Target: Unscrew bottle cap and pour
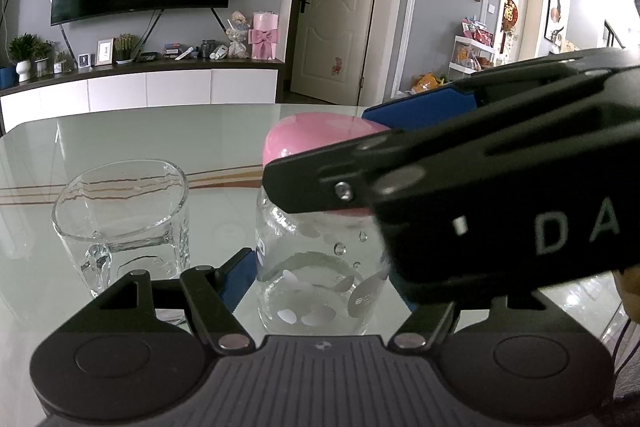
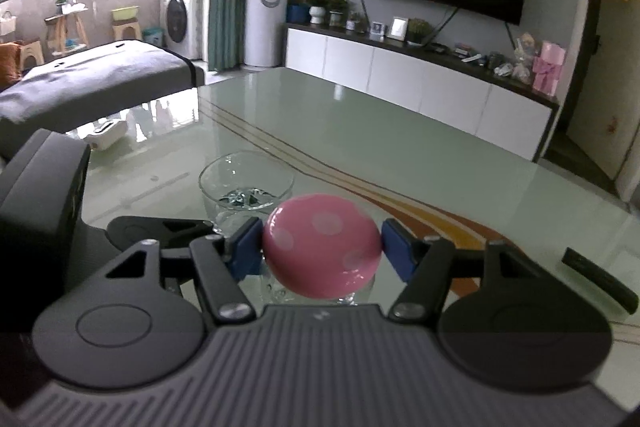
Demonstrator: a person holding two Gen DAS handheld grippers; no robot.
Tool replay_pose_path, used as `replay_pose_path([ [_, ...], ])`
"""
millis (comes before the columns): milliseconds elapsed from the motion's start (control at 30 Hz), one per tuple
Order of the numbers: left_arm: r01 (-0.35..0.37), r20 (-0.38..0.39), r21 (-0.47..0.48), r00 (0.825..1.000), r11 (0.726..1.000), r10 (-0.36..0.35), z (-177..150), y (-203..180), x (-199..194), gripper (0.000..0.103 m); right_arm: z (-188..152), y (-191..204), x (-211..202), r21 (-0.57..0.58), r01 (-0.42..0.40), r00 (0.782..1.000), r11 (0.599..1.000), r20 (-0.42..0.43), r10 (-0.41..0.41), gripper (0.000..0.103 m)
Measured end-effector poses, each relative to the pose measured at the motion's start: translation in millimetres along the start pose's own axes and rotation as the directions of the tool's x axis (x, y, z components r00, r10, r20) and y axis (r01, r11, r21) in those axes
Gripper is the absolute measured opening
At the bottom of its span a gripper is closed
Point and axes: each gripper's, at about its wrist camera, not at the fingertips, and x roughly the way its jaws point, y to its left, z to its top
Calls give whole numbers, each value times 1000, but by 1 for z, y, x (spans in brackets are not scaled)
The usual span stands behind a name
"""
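Observation:
A clear bottle (image 1: 316, 275) with a pink dotted cap (image 1: 316, 137) stands upright on the glass table (image 1: 160, 139). My left gripper (image 1: 320, 275) is shut on the bottle's body, blue pads on both sides. My right gripper (image 2: 322, 251) is shut on the pink cap (image 2: 320, 245) from above; it crosses the left wrist view (image 1: 460, 187) from the right. An empty clear drinking glass (image 1: 120, 223) stands left of the bottle, and it shows behind the cap in the right wrist view (image 2: 246, 187).
A dark flat object (image 2: 600, 277) lies on the table (image 2: 400, 131) to the right. A TV cabinet (image 1: 140, 87) stands beyond the table's far edge. A grey sofa (image 2: 88, 75) is off to the left.

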Motion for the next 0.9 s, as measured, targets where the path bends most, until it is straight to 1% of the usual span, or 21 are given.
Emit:
replay_pose_path([
  [233,1,0,-1,1000,1000,-1,-1,-1,0,75,-1,-7,-1,-27,-61,998,998,17,62,65],
  [500,0,0,-1,1000,1000,0,-1,-1,1,75,-3,-17,-3,-72,-138,990,988,27,140,65],
  [900,0,0,-1,1000,1000,0,0,0,0,75,-2,-26,-5,-107,-202,978,974,37,207,66],
])
